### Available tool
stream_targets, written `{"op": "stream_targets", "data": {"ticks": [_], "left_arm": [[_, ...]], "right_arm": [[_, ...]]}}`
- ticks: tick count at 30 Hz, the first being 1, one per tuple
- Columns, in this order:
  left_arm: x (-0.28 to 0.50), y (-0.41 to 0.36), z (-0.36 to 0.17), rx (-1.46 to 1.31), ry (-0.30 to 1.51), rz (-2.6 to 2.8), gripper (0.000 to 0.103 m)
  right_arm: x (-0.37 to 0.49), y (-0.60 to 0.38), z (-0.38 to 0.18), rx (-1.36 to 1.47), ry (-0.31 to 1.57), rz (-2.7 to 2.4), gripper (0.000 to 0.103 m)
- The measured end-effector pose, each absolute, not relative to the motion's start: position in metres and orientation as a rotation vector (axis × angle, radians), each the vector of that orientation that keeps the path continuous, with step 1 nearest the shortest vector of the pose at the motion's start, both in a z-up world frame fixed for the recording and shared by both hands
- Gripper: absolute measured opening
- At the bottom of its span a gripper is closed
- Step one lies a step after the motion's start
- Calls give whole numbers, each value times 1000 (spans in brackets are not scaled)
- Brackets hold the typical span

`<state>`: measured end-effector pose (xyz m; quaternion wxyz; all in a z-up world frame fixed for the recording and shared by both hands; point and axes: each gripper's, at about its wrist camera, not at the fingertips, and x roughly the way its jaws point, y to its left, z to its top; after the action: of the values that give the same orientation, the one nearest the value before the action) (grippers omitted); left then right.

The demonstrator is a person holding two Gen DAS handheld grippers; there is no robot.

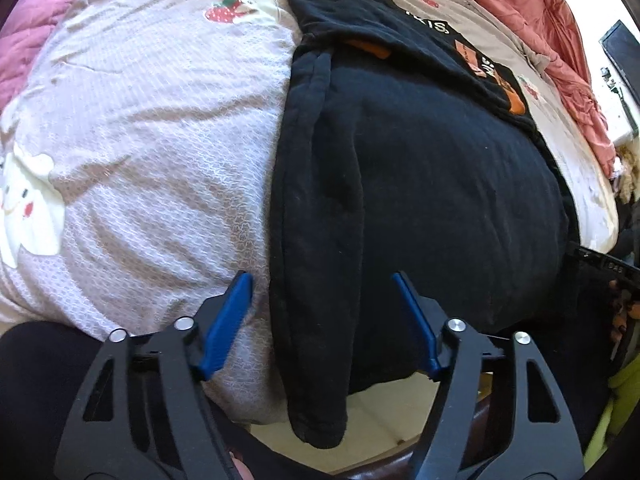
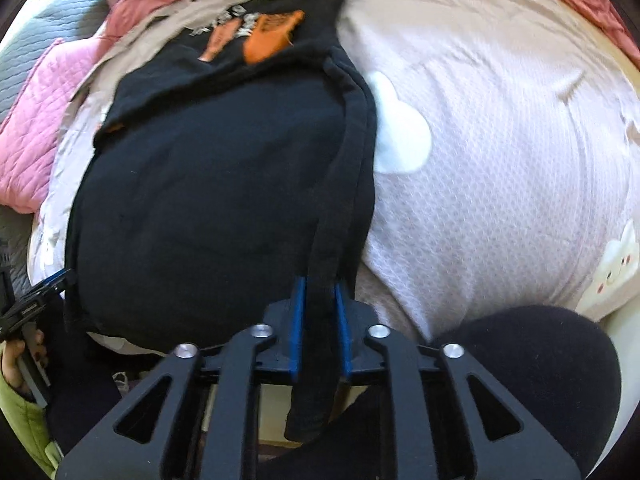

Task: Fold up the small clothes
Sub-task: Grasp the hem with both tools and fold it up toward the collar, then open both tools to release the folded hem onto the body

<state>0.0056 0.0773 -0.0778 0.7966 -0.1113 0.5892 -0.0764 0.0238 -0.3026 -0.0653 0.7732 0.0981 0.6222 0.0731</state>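
We see black garment [image 1: 420, 184] spread on bed, near edge draped over mattress side. Right-wrist view alone shows right gripper [image 2: 320, 292] pinching garment's folded side strip between blue pads; left-wrist view misses that grip. Left-wrist view shows left gripper [image 1: 322, 280] spread, garment's other folded edge between fingers, pads not pressing. We note pale bedsheet [image 1: 160, 152] with strawberry and cloud patches, pink quilt [image 2: 36, 128] beside, salmon blanket [image 1: 560, 40] beyond.
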Motion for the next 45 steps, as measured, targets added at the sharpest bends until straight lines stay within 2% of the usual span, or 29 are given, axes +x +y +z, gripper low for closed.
{"op": "stream_targets", "data": {"ticks": [6, 8, 9, 10, 11, 12, 14, 17, 24, 31, 39, 45], "left_arm": [[7, 79, -88, -287, 1306, -184, 65], [7, 77, -89, -281, 1307, -182, 65], [7, 77, -89, -280, 1305, -180, 63], [7, 77, -88, -279, 1302, -173, 55], [7, 79, -87, -280, 1294, -160, 42], [6, 81, -86, -291, 1285, -158, 27], [5, 89, -82, -343, 1262, -163, 12], [4, 94, -77, -385, 1236, -171, 4], [11, 102, -49, -447, 1147, -241, 3], [45, 105, -11, -458, 1049, -212, 3], [106, 107, 6, -460, 1023, -131, 3], [151, 101, -11, -456, 1050, -71, 5]], "right_arm": [[29, -305, -78, 245, 1393, 173, 27], [30, -309, -80, 286, 1393, 184, 27], [29, -310, -79, 300, 1390, 188, 23], [28, -312, -77, 313, 1381, 191, 19], [27, -314, -75, 324, 1368, 200, 11], [26, -314, -71, 342, 1348, 218, 9], [22, -318, -58, 389, 1280, 265, 9], [18, -328, -47, 447, 1209, 300, 9], [25, -335, -12, 465, 1032, 374, 8], [73, -332, 15, 437, 911, 373, 8], [133, -356, 17, 533, 881, 299, 8], [178, -364, -10, 590, 906, 244, 9]]}}
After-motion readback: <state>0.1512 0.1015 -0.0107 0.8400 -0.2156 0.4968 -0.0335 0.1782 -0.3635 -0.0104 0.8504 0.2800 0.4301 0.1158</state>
